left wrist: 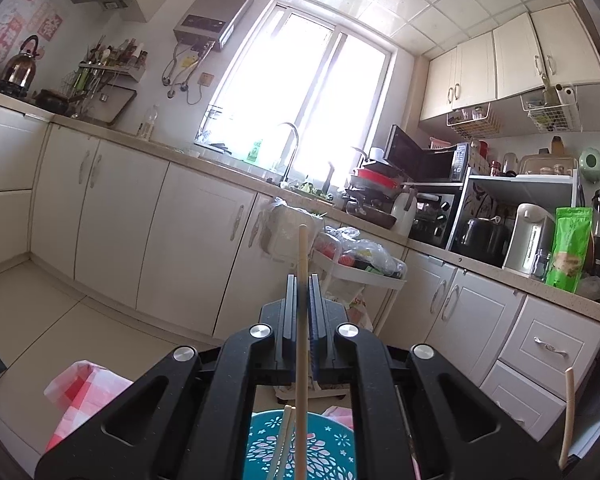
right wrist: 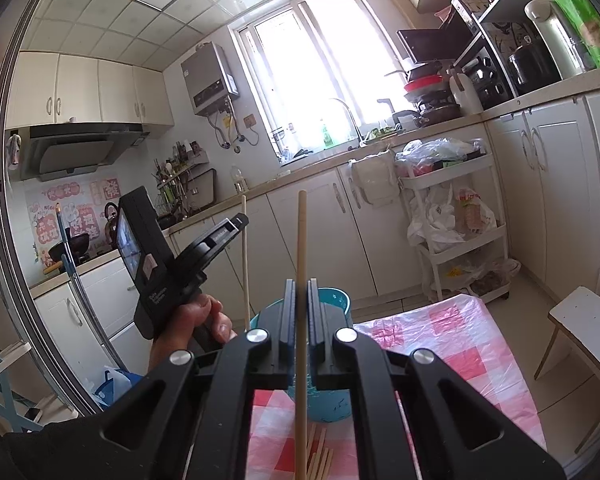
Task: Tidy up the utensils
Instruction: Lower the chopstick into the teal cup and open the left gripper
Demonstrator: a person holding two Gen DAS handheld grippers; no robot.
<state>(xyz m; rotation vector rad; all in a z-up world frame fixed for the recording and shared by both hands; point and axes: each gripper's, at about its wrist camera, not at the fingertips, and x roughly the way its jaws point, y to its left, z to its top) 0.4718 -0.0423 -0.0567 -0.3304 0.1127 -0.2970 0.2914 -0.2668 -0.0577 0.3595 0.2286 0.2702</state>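
My left gripper point(left wrist: 302, 280) is shut on a wooden chopstick point(left wrist: 302, 256) that stands upright between its pads. Below it a teal patterned holder point(left wrist: 332, 452) holds other chopsticks point(left wrist: 281, 440). My right gripper point(right wrist: 301, 284) is shut on another wooden chopstick point(right wrist: 301, 240), also upright. In the right wrist view the left gripper point(right wrist: 236, 224) is up at the left with its chopstick point(right wrist: 244, 264), above the teal holder point(right wrist: 336, 300). Several loose chopsticks point(right wrist: 320, 456) lie on the pink checked tablecloth point(right wrist: 440, 344). The right chopstick shows at the left view's edge point(left wrist: 567, 416).
A white rolling cart point(right wrist: 456, 216) with bags stands by the cabinets. A white stool point(right wrist: 584, 320) is at the table's right. Counter with sink, pans and appliances point(left wrist: 440, 200) runs along the far wall. The tablecloth also shows in the left wrist view point(left wrist: 80, 396).
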